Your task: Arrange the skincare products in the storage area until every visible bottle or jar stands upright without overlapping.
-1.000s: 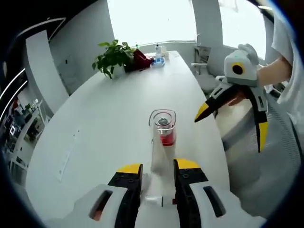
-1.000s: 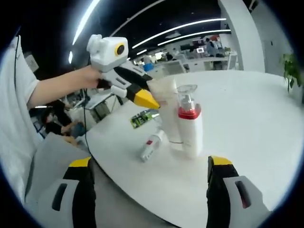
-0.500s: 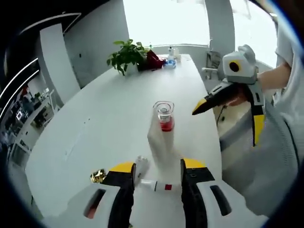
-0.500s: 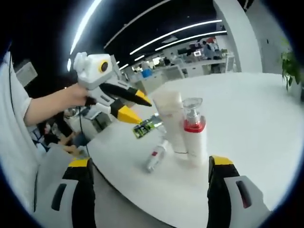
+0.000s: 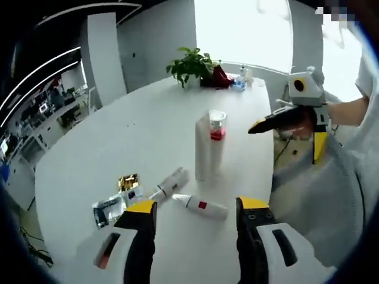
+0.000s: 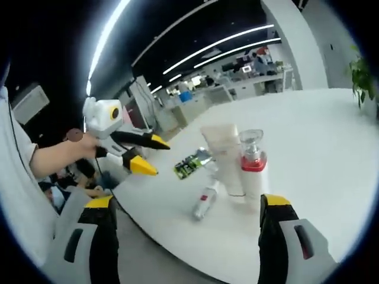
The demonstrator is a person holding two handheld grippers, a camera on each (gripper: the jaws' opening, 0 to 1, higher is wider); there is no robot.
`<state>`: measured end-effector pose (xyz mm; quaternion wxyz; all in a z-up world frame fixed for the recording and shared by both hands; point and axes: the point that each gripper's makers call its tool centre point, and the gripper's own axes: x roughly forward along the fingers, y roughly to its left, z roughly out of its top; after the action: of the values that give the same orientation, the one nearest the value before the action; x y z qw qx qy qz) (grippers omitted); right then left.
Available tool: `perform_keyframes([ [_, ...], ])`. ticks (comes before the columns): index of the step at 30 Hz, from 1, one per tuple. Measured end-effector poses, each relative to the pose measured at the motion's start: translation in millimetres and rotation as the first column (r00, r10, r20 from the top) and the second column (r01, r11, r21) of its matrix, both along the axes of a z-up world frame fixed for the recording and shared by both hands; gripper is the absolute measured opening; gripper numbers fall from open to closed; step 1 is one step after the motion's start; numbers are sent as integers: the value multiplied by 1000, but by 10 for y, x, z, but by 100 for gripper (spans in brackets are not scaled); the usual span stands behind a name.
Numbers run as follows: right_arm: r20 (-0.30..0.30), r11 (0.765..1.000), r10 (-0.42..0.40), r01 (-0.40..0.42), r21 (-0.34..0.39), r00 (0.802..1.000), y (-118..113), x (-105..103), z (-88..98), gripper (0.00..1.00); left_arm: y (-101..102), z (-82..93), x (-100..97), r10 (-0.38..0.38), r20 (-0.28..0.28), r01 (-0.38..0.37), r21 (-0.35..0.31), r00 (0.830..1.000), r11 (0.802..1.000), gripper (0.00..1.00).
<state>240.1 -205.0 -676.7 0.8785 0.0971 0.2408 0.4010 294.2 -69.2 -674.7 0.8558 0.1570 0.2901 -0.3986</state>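
Both grippers, left (image 5: 192,212) and right (image 6: 185,207), hang spread and empty over the white table (image 5: 118,142). Left gripper view adds a gold foil sachet (image 5: 127,181) and a second lying white tube (image 5: 170,183) beside the red-labelled one (image 5: 201,206). Right gripper view shows the upright red-collared pump bottle (image 6: 254,165) just beside the tall white tube (image 6: 224,155).

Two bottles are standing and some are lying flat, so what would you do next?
Probably lower the open left gripper onto the small white tube with the red label, lying flat just ahead of it, and stand it beside the upright white pump bottle with the red collar.
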Motion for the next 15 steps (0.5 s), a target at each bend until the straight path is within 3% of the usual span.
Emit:
perform_keyframes([
  [4,12,1000,7,-6,-15,1000,5,2,13,99,217,12,-51,90,-13,-90,-33,996,995,62],
  [15,26,999,-35,35,-12,999,-2,23,103,99,626,-8,-349,189,-40,-191,-54,981,980,72],
])
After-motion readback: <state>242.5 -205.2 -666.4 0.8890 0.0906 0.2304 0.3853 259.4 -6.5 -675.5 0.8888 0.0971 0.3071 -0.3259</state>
